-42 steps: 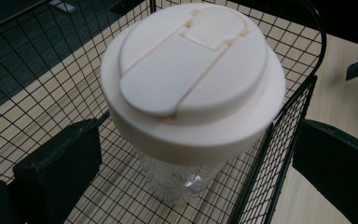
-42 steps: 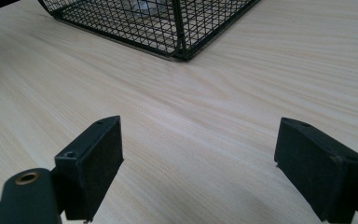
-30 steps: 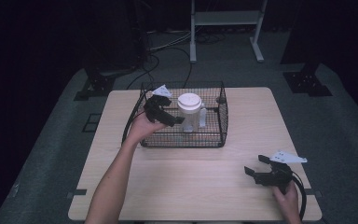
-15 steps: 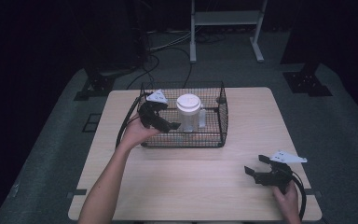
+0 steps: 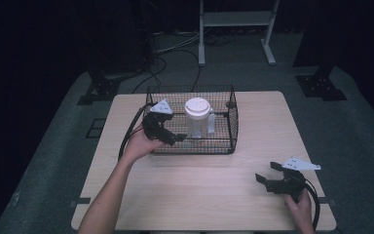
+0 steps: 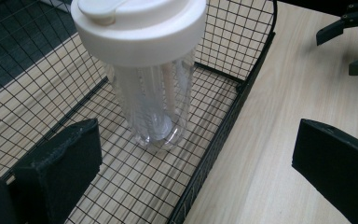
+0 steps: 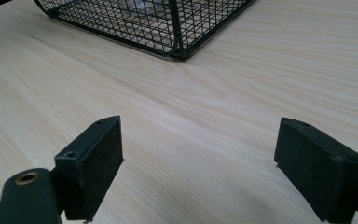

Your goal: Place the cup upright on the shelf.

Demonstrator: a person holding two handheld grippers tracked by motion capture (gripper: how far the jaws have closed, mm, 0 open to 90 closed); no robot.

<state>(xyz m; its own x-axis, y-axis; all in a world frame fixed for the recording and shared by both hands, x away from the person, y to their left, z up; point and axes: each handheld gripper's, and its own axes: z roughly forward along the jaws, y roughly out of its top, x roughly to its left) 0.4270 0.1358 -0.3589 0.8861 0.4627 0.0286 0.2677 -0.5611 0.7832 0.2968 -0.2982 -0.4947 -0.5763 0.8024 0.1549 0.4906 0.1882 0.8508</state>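
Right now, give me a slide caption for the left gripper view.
Open left gripper straddling the wire basket wall, clear bottle with white lid standing upright inside.

The pale wooden tabletop [image 7: 242,70] under me shows fine straight grain and a smooth, matt finish. At upper centre of the high view sits the black wire-mesh basket [image 5: 233,127], thin metal rods with a dull coating. Inside it the clear ribbed plastic bottle [image 6: 154,100] looks glossy and see-through, and its white plastic lid [image 6: 137,25] is smooth with a soft sheen. My left black plastic tongs [image 6: 196,161] carry matt, slightly grainy pads [image 6: 58,163]; my right black plastic tongs [image 7: 198,161] look the same, with a brass-coloured metal eyelet [image 7: 26,178] at lower left.
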